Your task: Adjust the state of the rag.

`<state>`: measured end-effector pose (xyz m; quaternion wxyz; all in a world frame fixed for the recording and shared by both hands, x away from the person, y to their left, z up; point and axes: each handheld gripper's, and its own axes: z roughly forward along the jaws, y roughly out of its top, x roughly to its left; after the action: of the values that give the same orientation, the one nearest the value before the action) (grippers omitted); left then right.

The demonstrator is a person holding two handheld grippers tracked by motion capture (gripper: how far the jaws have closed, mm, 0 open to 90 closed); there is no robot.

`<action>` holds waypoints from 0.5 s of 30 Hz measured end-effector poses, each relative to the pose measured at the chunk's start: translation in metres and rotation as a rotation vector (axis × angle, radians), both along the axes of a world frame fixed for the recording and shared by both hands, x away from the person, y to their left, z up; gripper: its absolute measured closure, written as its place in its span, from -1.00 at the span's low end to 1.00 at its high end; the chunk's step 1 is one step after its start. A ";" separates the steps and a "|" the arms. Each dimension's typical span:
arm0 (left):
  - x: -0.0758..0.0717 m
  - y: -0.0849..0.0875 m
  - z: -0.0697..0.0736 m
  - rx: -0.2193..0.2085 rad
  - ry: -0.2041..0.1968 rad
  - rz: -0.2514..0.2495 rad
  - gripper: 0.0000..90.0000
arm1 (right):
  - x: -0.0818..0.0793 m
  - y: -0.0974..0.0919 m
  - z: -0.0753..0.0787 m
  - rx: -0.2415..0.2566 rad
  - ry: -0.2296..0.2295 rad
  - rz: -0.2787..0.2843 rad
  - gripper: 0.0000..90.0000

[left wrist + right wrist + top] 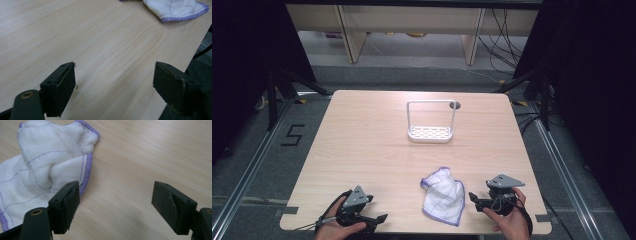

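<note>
1. A pale wooden bench [362, 140] with rounded corners stood on a grey floor [257, 165], where a black figure five [292, 135] was marked to the bench's left.
2. Beyond the far edge, light wooden furniture legs [349, 35] rose from the floor, and black cables [504, 35] hung at the far right against dark surroundings.
3. A white perforated tray with a tall wire hoop handle [430, 132] sat upright near the middle of the bench's far half; nothing could be seen lying in it.
4. Just behind the hoop's right corner, a small dark round hole [455, 105] showed in the bench top.
5. A crumpled white cloth with purple edging and thin purple grid lines [443, 196] lay on the near half of the bench, right of centre, well apart from the tray.
6. The person's left gripper [379, 220] was held low at the bench's near left edge, its jaws spread wide over bare wood, with the cloth well off toward its far right in the left gripper view [175, 8].
7. The right gripper [472, 197] hovered just beside the cloth's right edge, jaws spread wide and pinching nothing; in the right gripper view [115, 202] the cloth [47, 167] lay just behind one jaw, whether touching it could not be told.
</note>
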<state>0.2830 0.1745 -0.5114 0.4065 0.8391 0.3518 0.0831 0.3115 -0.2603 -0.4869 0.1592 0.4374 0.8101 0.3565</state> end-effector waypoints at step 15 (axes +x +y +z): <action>0.001 0.001 0.001 0.031 -0.010 -0.023 -0.63 | -0.006 0.013 0.010 0.018 -0.059 0.008 -0.38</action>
<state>0.2838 0.1750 -0.5107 0.3964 0.8488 0.3386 0.0880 0.3057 -0.2475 -0.4772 0.1777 0.4249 0.8035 0.3772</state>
